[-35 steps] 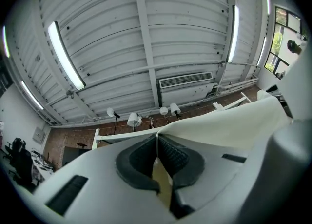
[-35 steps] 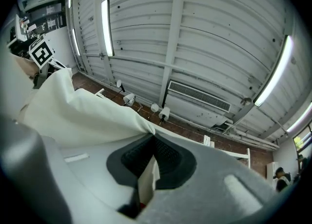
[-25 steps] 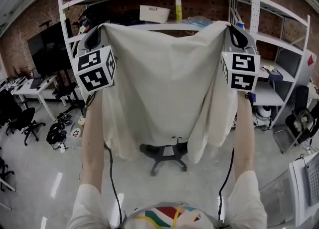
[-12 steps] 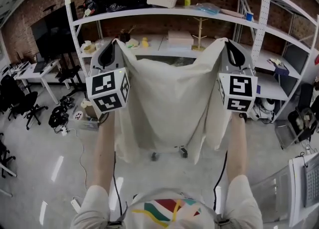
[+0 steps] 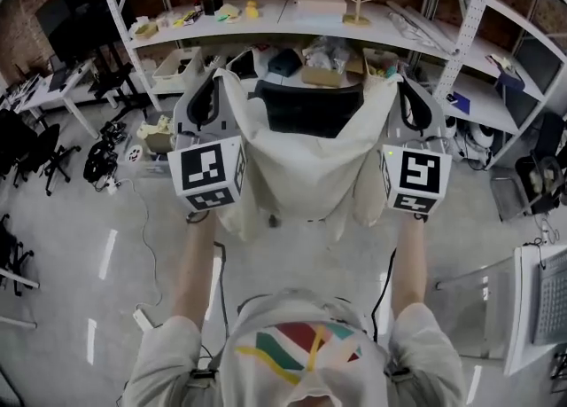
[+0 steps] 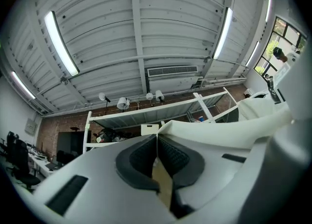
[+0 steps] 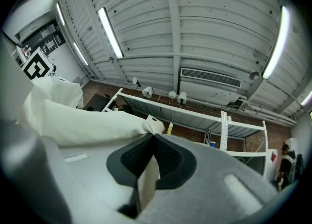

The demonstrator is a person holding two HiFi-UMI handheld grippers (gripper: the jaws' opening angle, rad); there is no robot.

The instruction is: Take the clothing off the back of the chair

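The clothing (image 5: 301, 175) hangs in the air like a white sheet, in front of the black chair (image 5: 310, 105). Its top edge dips in the middle, and the chair back shows just above the dip. I cannot tell if the cloth touches the chair.

The left gripper (image 5: 221, 77) is pinched tight on one top corner. The right gripper (image 5: 397, 84) is pinched tight on the other.

To do this well, I think both hands should hold tight, stay level and pull toward the person. Then the bottom edge should not snag on the chair or drag on the floor (image 5: 133, 290).
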